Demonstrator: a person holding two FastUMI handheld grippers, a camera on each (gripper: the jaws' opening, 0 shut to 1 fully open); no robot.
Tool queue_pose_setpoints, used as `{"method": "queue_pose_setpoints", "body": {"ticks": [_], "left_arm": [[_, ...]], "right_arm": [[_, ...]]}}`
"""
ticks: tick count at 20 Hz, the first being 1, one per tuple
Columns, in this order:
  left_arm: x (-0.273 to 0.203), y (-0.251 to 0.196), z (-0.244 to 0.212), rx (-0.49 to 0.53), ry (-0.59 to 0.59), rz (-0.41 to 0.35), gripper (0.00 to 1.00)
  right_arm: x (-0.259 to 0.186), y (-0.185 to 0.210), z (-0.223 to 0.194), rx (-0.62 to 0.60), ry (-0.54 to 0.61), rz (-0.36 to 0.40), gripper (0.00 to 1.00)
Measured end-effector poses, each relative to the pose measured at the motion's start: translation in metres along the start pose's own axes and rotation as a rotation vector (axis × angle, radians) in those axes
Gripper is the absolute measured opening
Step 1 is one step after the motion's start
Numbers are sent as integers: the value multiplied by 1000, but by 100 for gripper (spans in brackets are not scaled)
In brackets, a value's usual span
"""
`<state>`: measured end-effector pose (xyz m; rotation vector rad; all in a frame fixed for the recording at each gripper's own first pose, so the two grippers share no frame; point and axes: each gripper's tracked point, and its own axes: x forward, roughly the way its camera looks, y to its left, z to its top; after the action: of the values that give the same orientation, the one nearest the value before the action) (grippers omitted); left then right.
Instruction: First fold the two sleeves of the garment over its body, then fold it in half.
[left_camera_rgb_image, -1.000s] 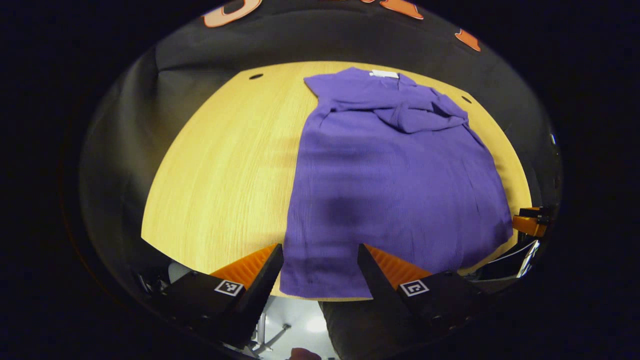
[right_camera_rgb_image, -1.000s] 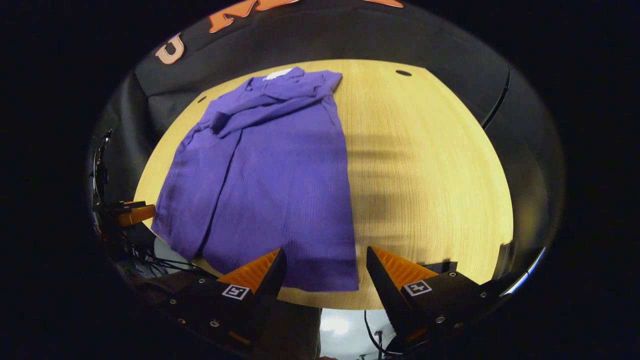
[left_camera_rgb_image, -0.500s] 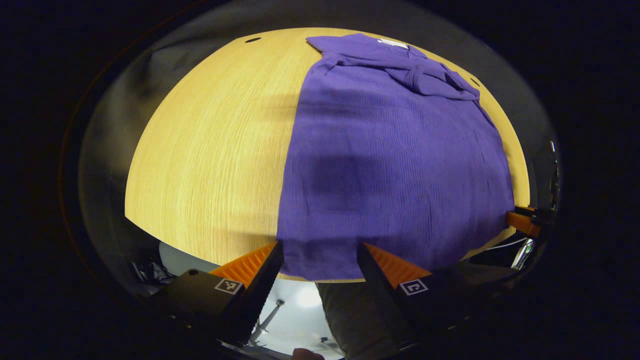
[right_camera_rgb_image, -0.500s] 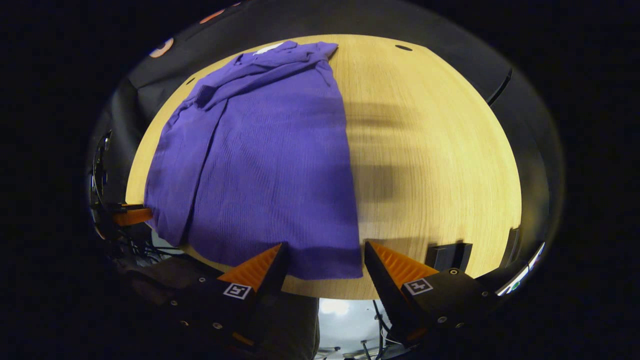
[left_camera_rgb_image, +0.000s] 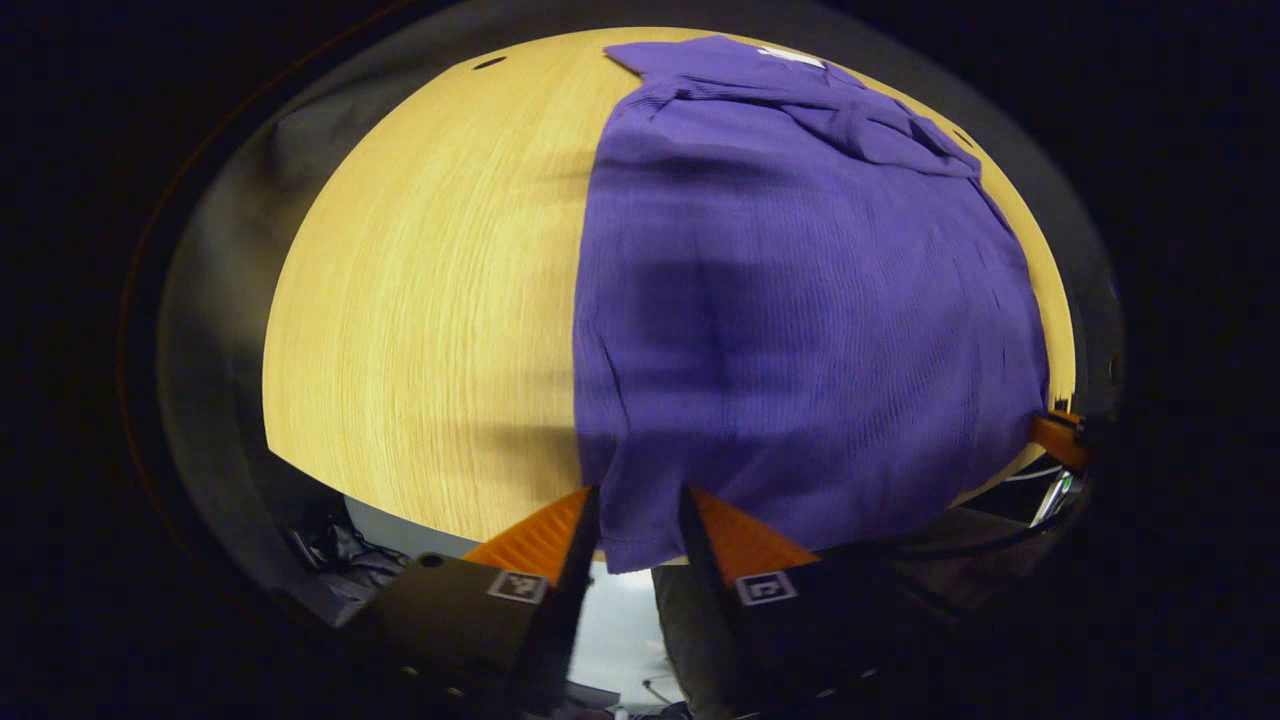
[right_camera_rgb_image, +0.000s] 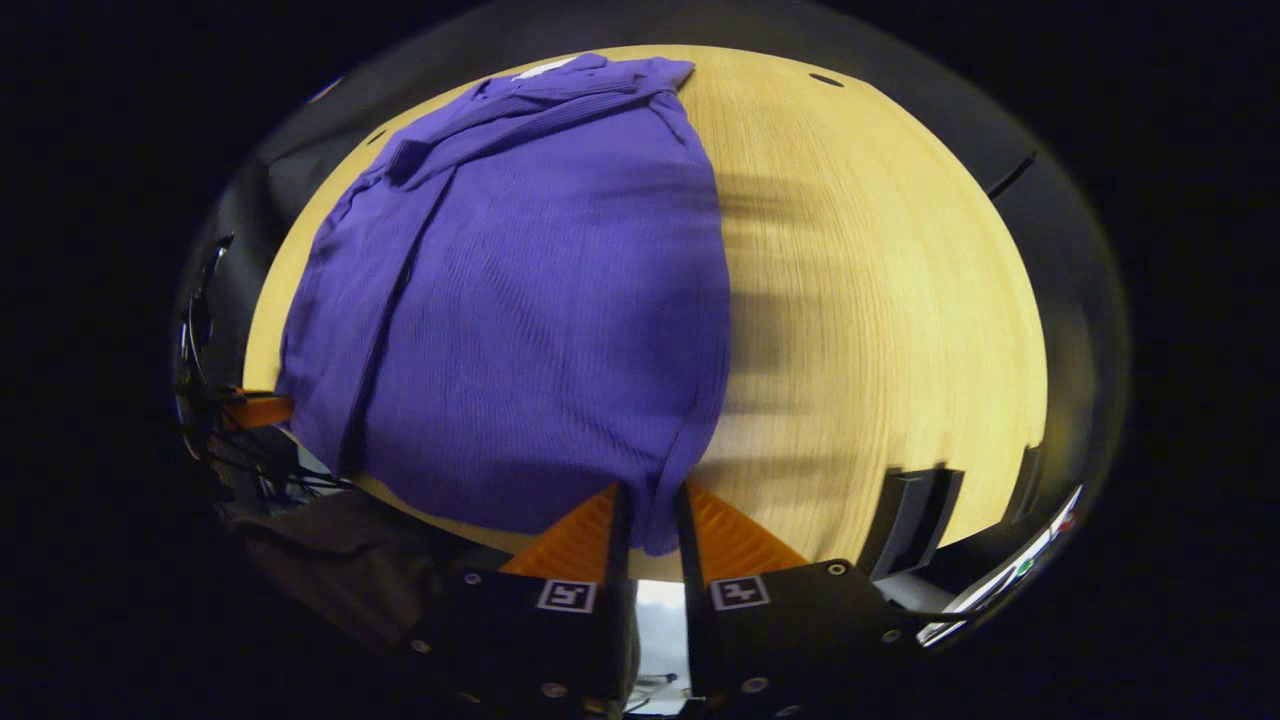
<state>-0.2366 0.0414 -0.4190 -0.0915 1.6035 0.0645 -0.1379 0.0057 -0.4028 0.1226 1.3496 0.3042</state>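
A purple garment (left_camera_rgb_image: 800, 280) lies flat on the wooden table (left_camera_rgb_image: 420, 300), its collar at the far end and both sleeves folded across the upper body. In the left gripper view, my left gripper (left_camera_rgb_image: 638, 515) is shut on the near hem at its left corner, and the cloth puckers up between the fingers. The right gripper view has the garment (right_camera_rgb_image: 530, 300) to the left, and my right gripper (right_camera_rgb_image: 652, 510) is shut on the hem's right corner at the table's (right_camera_rgb_image: 880, 300) near edge. Each view catches the other gripper at its side, right gripper (left_camera_rgb_image: 1055, 440) and left gripper (right_camera_rgb_image: 255, 410).
A dark block (right_camera_rgb_image: 915, 510) stands at the table's near edge, right of my right gripper. Small holes (left_camera_rgb_image: 490, 62) (right_camera_rgb_image: 826, 79) mark the table's far corners. Bare wood flanks the garment on both sides. Cables (right_camera_rgb_image: 270, 470) hang below the near edge.
Both grippers moved forward and down to the near hem and went from open to shut on its two corners. The hem now bunches between the fingers.
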Motion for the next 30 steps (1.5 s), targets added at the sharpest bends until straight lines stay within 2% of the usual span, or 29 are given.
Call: {"method": "queue_pose_setpoints", "body": {"ticks": [1, 2, 6, 11, 13, 16, 20, 24, 30], "left_arm": [[1, 2, 2, -9, 4, -4, 43], [3, 2, 2, 1, 22, -15, 19], [-7, -3, 6, 38, 33, -62, 9], [-36, -12, 23, 42, -16, -112, 9], [-51, -15, 37, 55, -51, -131, 9], [-74, -19, 67, 90, -117, -159, 9], [-103, -29, 114, 136, -205, -194, 9], [-131, -37, 162, 206, -285, -222, 9], [-157, -46, 237, 330, -381, -266, 9]], "right_arm": [[1, 8, 0, 27, 7, 28, 23], [1, 10, 2, 42, 1, 31, 16], [-1, 14, 3, 87, 14, 34, 7], [-28, 23, 22, 111, -46, 42, 6], [-46, 36, 40, 120, -96, 83, 6], [-71, 50, 73, 148, -171, 135, 6], [-96, 60, 108, 109, -245, 142, 5], [-113, 69, 144, 115, -309, 124, 5], [-140, 74, 196, 115, -426, 25, 5]]}}
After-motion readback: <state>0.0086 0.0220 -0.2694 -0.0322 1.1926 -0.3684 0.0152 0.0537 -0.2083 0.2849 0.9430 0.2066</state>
